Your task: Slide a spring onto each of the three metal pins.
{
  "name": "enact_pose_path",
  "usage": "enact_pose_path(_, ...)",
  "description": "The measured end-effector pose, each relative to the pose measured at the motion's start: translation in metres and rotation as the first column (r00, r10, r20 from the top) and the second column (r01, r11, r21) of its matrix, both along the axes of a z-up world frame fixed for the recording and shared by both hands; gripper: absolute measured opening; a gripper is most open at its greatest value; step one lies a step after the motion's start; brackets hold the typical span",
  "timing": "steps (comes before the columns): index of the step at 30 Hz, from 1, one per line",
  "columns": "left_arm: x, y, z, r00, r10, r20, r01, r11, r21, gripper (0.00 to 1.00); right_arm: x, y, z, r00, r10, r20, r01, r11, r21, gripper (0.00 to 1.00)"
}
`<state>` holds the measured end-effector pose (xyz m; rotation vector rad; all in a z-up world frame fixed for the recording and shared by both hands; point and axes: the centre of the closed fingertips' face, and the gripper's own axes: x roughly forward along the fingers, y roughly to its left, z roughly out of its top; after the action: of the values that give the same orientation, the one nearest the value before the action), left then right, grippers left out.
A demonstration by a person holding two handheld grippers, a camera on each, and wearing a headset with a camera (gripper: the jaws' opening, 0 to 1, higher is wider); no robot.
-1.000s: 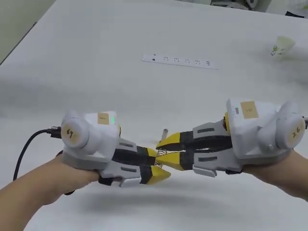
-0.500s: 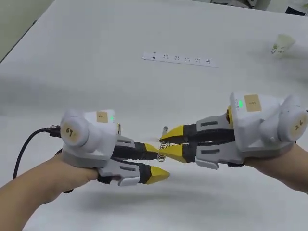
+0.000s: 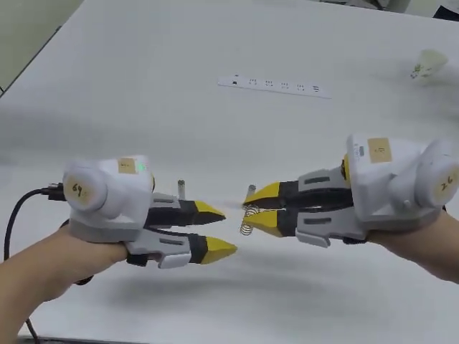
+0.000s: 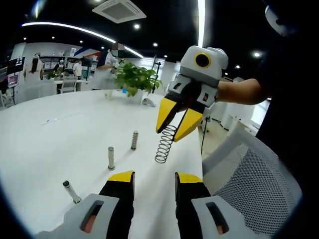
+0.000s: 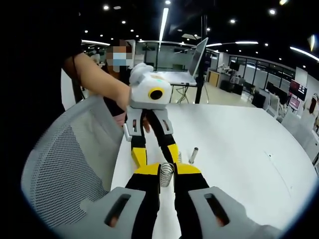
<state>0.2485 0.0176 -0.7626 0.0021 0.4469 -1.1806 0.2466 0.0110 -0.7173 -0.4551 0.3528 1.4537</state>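
Note:
A coiled metal spring (image 3: 247,219) hangs from the yellow tips of my right gripper (image 3: 249,216), which is shut on its upper end. My left gripper (image 3: 224,230) stands open a short way to the left, with nothing between its jaws. Two upright metal pins (image 3: 181,190) (image 3: 251,190) stand on the white table behind the jaws. In the left gripper view the right gripper (image 4: 177,121) holds the spring (image 4: 164,145) above the table. Beyond my open jaws stand a pin with a spring on it (image 4: 134,140) and two bare pins (image 4: 111,158) (image 4: 71,191). The right gripper view has the spring (image 5: 166,174) pinched between its tips.
A white power strip (image 3: 274,86) lies flat at the table's far side. A small pale object (image 3: 426,64) sits at the far right. A mesh office chair (image 5: 70,149) stands close to the table's near edge. A black cable (image 3: 18,215) trails from my left gripper.
My left gripper has let go of the spring, opened and drawn back to the left. The right gripper keeps hold of the spring. A second pin has come into sight.

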Motion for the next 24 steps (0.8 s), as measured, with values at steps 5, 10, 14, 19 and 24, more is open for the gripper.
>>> enact_pose_path(5,0.005,0.020,-0.002,0.998,0.068,-0.002,-0.068,0.998,0.008,0.32,0.003,-0.002,0.000,1.000,-0.011,0.000,0.011,1.000,0.000,0.07)
enact_pose_path(10,0.005,0.034,-0.004,0.994,0.110,0.000,-0.110,0.994,0.016,0.41,0.006,-0.003,-0.001,1.000,-0.021,0.009,0.021,1.000,-0.001,0.07)
enact_pose_path(14,0.006,0.046,-0.005,0.989,0.144,0.006,-0.145,0.989,0.023,0.46,0.009,-0.005,-0.004,0.999,-0.034,0.013,0.035,0.999,-0.007,0.07)
enact_pose_path(19,0.012,0.063,-0.007,0.979,0.203,0.010,-0.203,0.979,0.029,0.55,0.013,-0.010,-0.008,0.998,-0.053,0.017,0.053,0.998,-0.013,0.07)
enact_pose_path(24,0.016,0.078,-0.011,0.969,0.249,0.007,-0.249,0.968,0.038,0.66,0.016,-0.014,-0.012,0.998,-0.067,0.021,0.067,0.997,-0.022,0.07)
